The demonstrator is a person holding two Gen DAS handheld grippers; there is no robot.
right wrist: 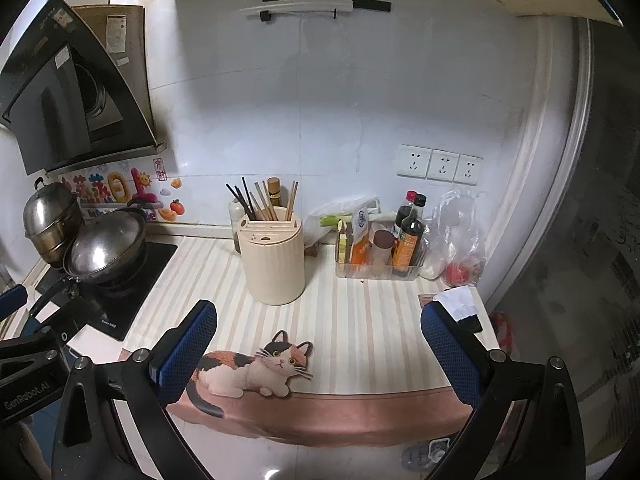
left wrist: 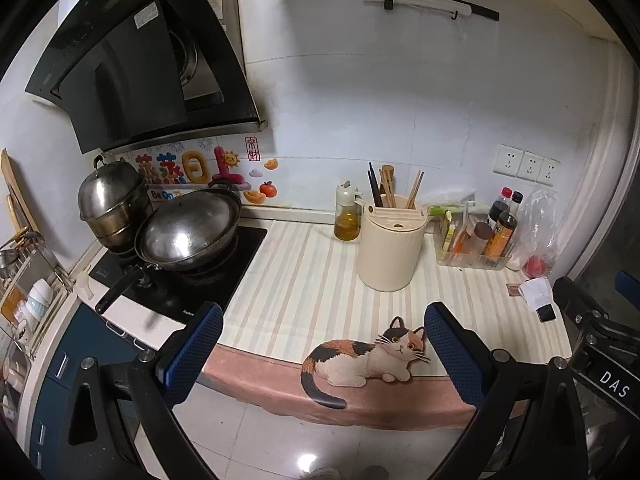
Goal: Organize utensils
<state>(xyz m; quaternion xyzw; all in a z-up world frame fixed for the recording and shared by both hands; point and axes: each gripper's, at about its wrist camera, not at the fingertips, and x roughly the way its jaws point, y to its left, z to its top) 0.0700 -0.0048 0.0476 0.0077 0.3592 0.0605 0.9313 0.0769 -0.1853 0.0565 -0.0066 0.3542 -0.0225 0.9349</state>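
A: Where do the utensils stand?

B: In a cream holder (left wrist: pixel 390 246) on the worktop (left wrist: pixel 304 272), toward the back, upright. Dark and wooden chopsticks (left wrist: pixel 384 188) stick up out of its top slots, leaning a little. In the right wrist view the same holder (right wrist: pixel 275 264) sits near the middle of the striped mat (right wrist: pixel 360 320), with the chopsticks (right wrist: pixel 260 204) fanned out above it.

A: And the claws?

B: The left claw (left wrist: pixel 322 356) is spread wide with nothing between its blue pads (left wrist: pixel 192 356). It hangs over the front edge of the worktop, well apart from the holder. The right claw (right wrist: pixel 318 354) is the same: released, blue pads (right wrist: pixel 188 354) far apart, nothing held, above the front edge.

A: What is just beside the holder?

B: An oil bottle (left wrist: pixel 347 216) stands just to its left, close to the wall. To its right is a clear tray (left wrist: pixel 474 258) with sauce bottles (left wrist: pixel 502 226) upright in it, and past that a plastic bag (left wrist: pixel 540 232) with something red inside.

A: Further out?

B: A cat picture (left wrist: pixel 360 356) lies on the mat's front border, between the left claw's fingers in that view. At the left, a wok (left wrist: pixel 188 232) and a steel pot (left wrist: pixel 110 204) sit on the black stove (left wrist: pixel 240 264), under the range hood (left wrist: pixel 132 76). Three sockets (right wrist: pixel 440 166) are on the wall at the right.
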